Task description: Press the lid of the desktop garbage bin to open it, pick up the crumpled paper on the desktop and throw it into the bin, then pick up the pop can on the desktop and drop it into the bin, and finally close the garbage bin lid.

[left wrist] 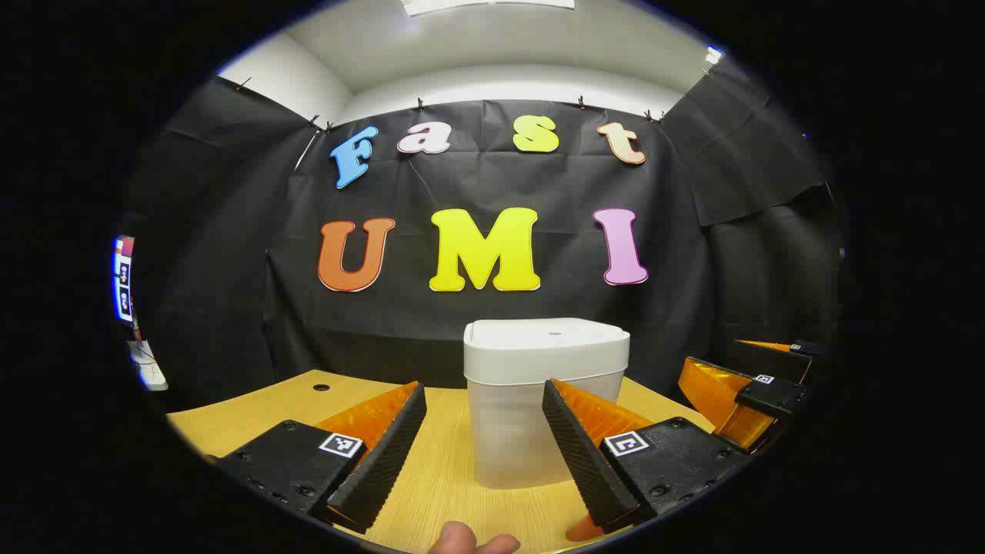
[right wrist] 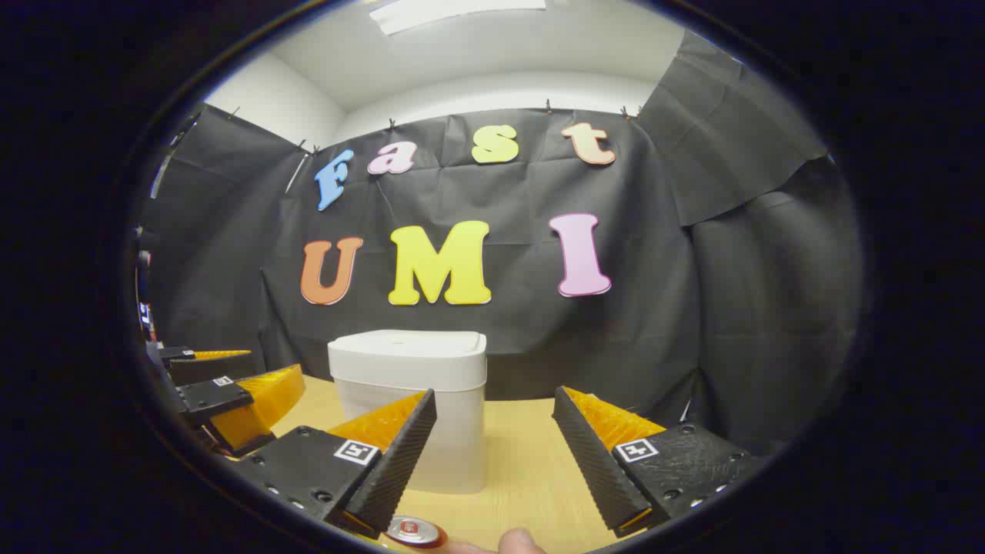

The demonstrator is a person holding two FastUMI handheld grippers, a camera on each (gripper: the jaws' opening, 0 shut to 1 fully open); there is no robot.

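Observation:
The white desktop bin (left wrist: 531, 431) stands on the wooden table (left wrist: 254, 419) with its lid (left wrist: 548, 344) down. In the left gripper view my left gripper (left wrist: 483, 388) is open just short of the bin, which sits between the two fingers' lines. In the right gripper view the bin (right wrist: 415, 385) is ahead to the left, and my right gripper (right wrist: 494, 396) is open with nothing between its fingers. The top of a pop can (right wrist: 415, 531) peeks in at the bottom edge, below the right gripper's left finger.
The right gripper (left wrist: 742, 392) hangs to the right of the bin, and the left gripper (right wrist: 231, 396) shows at the left in the right gripper view. A person's fingertip (left wrist: 462, 538) sits at the bottom edge. A small hole (left wrist: 321, 387) marks the table's back left.

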